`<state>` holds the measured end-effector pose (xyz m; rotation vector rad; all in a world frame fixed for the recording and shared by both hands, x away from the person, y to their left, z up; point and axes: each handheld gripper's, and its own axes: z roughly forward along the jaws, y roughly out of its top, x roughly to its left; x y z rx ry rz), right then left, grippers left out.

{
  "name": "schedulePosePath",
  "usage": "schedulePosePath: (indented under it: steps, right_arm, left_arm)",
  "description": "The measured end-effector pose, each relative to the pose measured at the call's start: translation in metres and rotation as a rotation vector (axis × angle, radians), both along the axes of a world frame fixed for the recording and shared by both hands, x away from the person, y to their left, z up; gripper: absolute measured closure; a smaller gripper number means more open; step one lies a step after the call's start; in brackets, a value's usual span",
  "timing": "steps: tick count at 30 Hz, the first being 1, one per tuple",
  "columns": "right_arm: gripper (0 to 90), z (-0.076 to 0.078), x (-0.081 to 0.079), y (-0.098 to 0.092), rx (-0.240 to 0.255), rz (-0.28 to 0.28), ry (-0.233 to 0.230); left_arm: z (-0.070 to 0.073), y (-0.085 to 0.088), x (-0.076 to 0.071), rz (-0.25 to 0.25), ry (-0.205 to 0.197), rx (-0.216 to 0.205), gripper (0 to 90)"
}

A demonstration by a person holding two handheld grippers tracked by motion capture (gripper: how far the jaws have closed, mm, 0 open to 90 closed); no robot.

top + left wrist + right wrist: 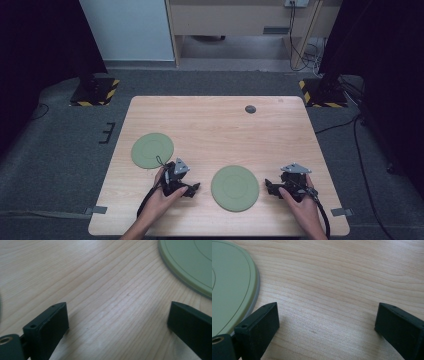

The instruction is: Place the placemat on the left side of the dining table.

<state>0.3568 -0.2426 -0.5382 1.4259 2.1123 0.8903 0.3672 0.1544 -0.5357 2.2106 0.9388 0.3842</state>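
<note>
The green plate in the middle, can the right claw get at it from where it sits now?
Probably yes. The right claw is open, low over the table beside the near green plate, with bare wood between them and nothing in the way.

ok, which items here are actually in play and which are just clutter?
In play:
- near green plate, between the two grippers
- left gripper, open, empty
- right gripper, open, empty
- far green plate, likely the partner plate

Lying about:
- small dark disc at the table's far edge
- wooden table itself
</note>
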Motion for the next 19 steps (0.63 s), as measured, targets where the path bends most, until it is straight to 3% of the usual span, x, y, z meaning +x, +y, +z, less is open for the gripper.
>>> schedulePosePath:
  steps: [5, 19]
  right_arm:
    - [5.7, 0.0, -0.0001, 0.0, 0.0, 0.001, 0.0]
    - [5.5, 0.0001, -0.001, 0.0003, 0.0, 0.005, 0.003]
  left_arm:
    - [-0.0006, -0.0004, 0.0003, -0.002, 0.003, -0.015, 1.9]
    - [-0.0008, -0.0017, -0.0022, 0.027, 0.0, -0.005, 1.0]
